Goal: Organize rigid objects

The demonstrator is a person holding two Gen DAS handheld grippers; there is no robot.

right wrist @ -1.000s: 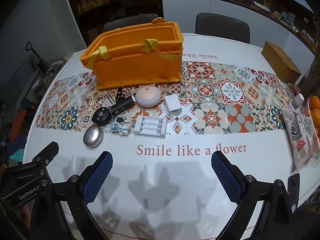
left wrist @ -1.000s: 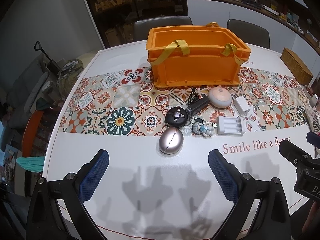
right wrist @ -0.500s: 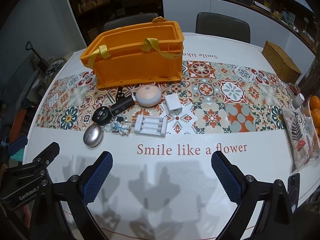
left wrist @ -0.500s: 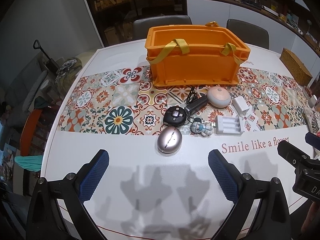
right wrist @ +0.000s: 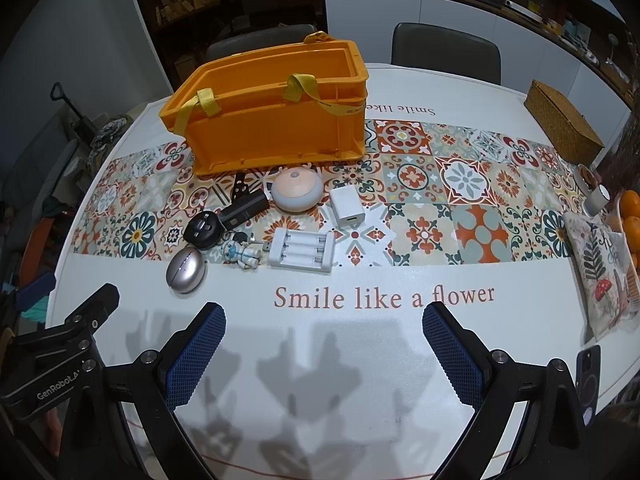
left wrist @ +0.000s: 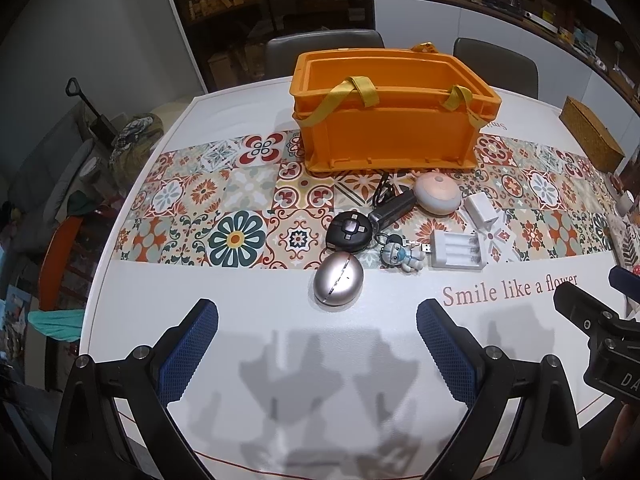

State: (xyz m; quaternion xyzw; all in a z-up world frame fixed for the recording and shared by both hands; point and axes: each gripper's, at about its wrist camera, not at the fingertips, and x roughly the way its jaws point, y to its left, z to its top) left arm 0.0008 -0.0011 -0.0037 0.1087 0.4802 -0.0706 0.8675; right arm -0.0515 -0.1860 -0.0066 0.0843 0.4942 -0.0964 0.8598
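Left gripper (left wrist: 316,334) and right gripper (right wrist: 324,338) hover with fingers spread wide, holding nothing. The small items, silver egg-shaped case (left wrist: 338,282) to white battery charger (right wrist: 301,254), lie touching in a cluster before the empty orange crate (left wrist: 390,110). Risk: gripping one item may drag its neighbours. Only the right view shows the oranges (right wrist: 630,216).
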